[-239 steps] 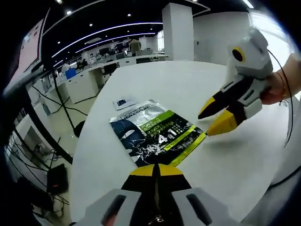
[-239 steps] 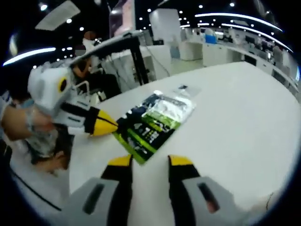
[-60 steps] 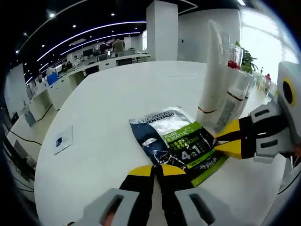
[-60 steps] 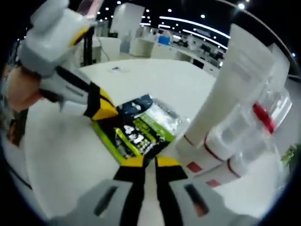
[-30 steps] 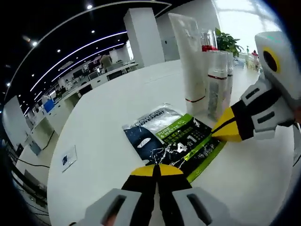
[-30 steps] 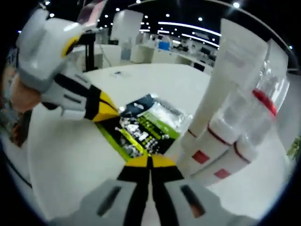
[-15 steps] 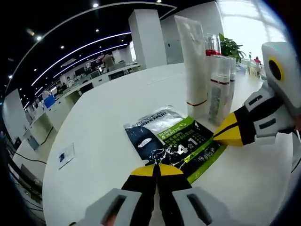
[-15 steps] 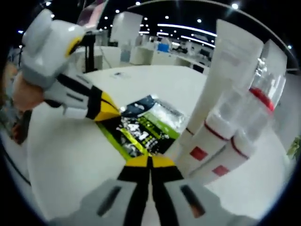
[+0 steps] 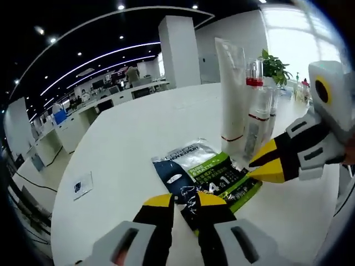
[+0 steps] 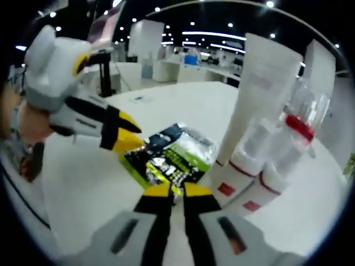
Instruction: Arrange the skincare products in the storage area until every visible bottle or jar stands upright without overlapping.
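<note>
Since half a second ago, in the left gripper view, the left gripper [image 9: 184, 203] has parted its fingers from a clenched stance; a narrow gap now stands between them, over the near edge of the sachet pack [image 9: 206, 176]. The pack lies flat on the white tabletop [image 9: 133, 138], touching or just beside the base of the tall white tube [image 9: 231, 91], which stands upright with the clear red-capped bottles [image 9: 257, 116] close beside it. The right gripper [image 9: 260, 166] enters from the right, its tips at the pack's far corner.

Right gripper view: the right gripper [image 10: 171, 193] shows a slight gap, the pack's [image 10: 171, 153] edge between or just beyond the tips (grip cannot be confirmed). The tube [image 10: 252, 105] and bottles [image 10: 277, 158] stand upright to the right; the left gripper [image 10: 125, 138] reaches in at the pack's opposite edge.

Assessment: bottles appear settled; the step in hand concerns the pack. Next move calls for drawing it clear of the tube's base without toppling anything.
</note>
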Motion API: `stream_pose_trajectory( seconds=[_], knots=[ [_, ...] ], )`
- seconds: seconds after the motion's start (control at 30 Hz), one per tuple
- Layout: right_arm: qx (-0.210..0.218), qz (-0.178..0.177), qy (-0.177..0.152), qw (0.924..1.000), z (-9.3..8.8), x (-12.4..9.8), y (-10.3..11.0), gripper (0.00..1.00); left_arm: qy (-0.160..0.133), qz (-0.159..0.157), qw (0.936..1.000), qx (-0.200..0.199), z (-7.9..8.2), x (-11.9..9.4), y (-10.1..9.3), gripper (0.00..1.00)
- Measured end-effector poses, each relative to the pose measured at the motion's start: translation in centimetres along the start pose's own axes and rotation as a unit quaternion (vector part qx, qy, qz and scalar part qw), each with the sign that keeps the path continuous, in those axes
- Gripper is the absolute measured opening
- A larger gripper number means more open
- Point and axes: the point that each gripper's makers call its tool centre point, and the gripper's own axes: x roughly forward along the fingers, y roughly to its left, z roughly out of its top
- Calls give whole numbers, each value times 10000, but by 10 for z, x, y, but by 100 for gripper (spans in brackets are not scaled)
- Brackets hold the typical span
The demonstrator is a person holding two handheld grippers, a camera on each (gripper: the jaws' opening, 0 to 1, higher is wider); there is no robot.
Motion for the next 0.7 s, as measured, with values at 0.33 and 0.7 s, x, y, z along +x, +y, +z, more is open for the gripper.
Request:
stream_pose_trajectory(
  seconds=[0.33,0.7],
  knots=[
    [310,50,-102,9995,2,-17,-4,11,-626,270,9968,-428,41,-22,50,23],
    [582,74,-42,9983,-1,-26,-2,11,-562,1052,9888,-898,56,-23,142,44]
  ],
)
